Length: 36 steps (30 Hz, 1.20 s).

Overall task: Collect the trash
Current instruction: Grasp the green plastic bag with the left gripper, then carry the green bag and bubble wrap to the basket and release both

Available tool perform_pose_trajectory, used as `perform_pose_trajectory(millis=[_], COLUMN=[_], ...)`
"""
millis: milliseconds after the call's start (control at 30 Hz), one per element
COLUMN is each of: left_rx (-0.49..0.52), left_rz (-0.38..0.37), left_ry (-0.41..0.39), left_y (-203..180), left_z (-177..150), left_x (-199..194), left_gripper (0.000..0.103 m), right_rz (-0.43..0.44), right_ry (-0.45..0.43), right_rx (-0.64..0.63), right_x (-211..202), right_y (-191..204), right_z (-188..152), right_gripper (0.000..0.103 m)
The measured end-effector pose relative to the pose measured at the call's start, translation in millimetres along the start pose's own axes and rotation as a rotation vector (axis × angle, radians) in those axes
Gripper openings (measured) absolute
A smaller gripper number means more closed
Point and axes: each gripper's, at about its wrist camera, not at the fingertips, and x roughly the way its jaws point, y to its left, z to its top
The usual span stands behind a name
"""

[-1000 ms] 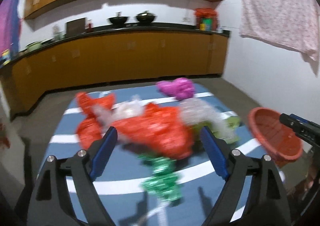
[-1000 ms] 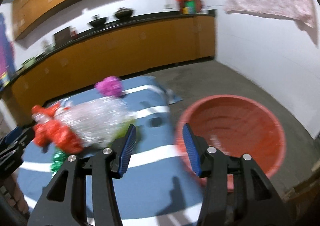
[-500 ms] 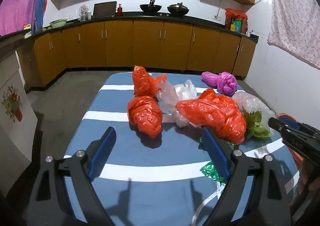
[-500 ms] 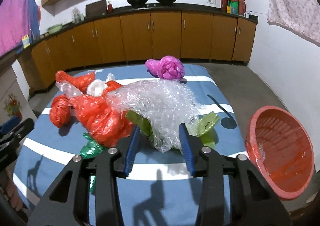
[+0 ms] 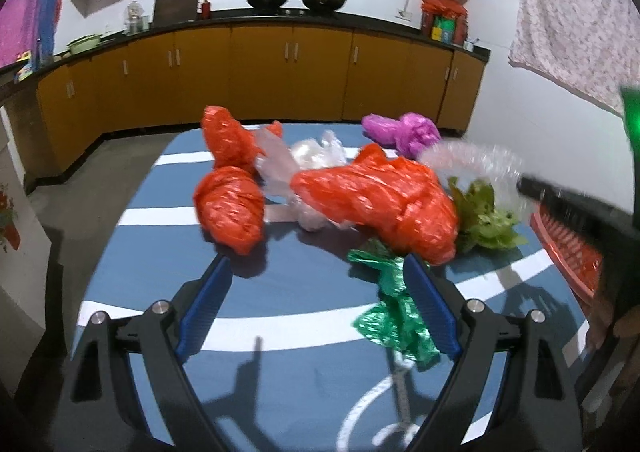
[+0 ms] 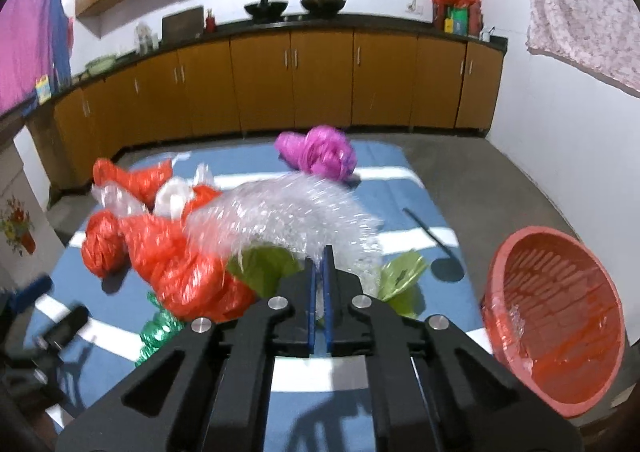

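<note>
Trash lies on a blue striped table [image 5: 280, 380]: red plastic bags [image 5: 372, 199] [image 6: 176, 256], a purple bag [image 5: 404, 131] [image 6: 320, 151], clear bubble wrap [image 6: 288, 215] [image 5: 472, 159], green leaves [image 5: 484, 215] [image 6: 260, 268] and a green foil wrapper [image 5: 396, 308]. My right gripper [image 6: 319, 264] is shut on the near edge of the bubble wrap. My left gripper [image 5: 316, 276] is open and empty, low over the table in front of the red bags. A red basket [image 6: 556, 316] stands off the table's right edge.
Wooden kitchen cabinets [image 5: 280, 75] with a black counter run along the back wall. A white cord [image 5: 384, 404] lies on the table's near side. A patterned cloth [image 6: 580, 3] hangs on the right wall. Concrete floor surrounds the table.
My right gripper has closed on the bubble wrap, which it straddled open half a second ago. My left gripper has moved in nearer the red bags and the green wrapper.
</note>
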Motion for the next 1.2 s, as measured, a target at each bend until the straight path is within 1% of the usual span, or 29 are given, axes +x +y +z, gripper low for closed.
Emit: perform_pose_trajectory(millis=[233, 367, 467, 667, 733, 767, 833, 967, 1000, 1100, 1200], left_rx=[0.007, 0.017, 0.03, 0.019, 0.009, 0.002, -0.005, -0.004, -0.002, 0.007, 0.027], left_rz=[-0.056, -0.071, -0.06, -0.038, -0.04, -0.046, -0.054, -0.062, -0.065, -0.08, -0.099], left_ry=[0.053, 0.098, 0.132, 0.217, 0.239, 0.25, 0.26, 0.242, 0.236, 0.213, 0.168], left_y=[-18.7, -32.9, -40.1, -45.9, -46.1, -45.3, -43.6, -39.5, -38.8, -37.7, -40.2], left_z=[-7.0, -10.3, -12.6, -14.8, -14.5, -14.2, -13.9, -13.0, -12.6, -10.1, -4.2], left_x=[13.3, 27.3, 39.4, 66.4, 72.4, 74.8, 76.3, 66.2, 62.6, 47.1, 26.6], left_gripper=[0.086, 0.086, 0.085, 0.069, 0.056, 0.052, 0.034, 0.03, 0.027, 0.026, 0.025], right_rz=[-0.032, -0.056, -0.079, -0.117, -0.126, -0.129, -0.135, -0.141, -0.143, -0.149, -0.157], right_ry=[-0.096, -0.113, -0.113, -0.098, -0.095, -0.093, -0.094, -0.098, -0.1, -0.106, -0.115], right_rx=[0.066, 0.1, 0.122, 0.159, 0.167, 0.171, 0.179, 0.195, 0.197, 0.208, 0.222], right_x=[-32.0, -41.6, -45.8, -49.9, -51.6, -52.8, -55.0, -59.7, -61.3, -66.4, -73.5], right_y=[-26.4, -43.5, -56.1, -77.5, -80.2, -82.0, -85.9, -90.8, -91.9, -96.8, -102.7], right_z=[14.9, 15.2, 10.8, -1.0, -4.5, -6.1, -8.6, -10.9, -11.2, -12.9, -15.3], right_gripper=[0.003, 0.003, 0.003, 0.003, 0.003, 0.003, 0.003, 0.003, 0.003, 0.003, 0.003])
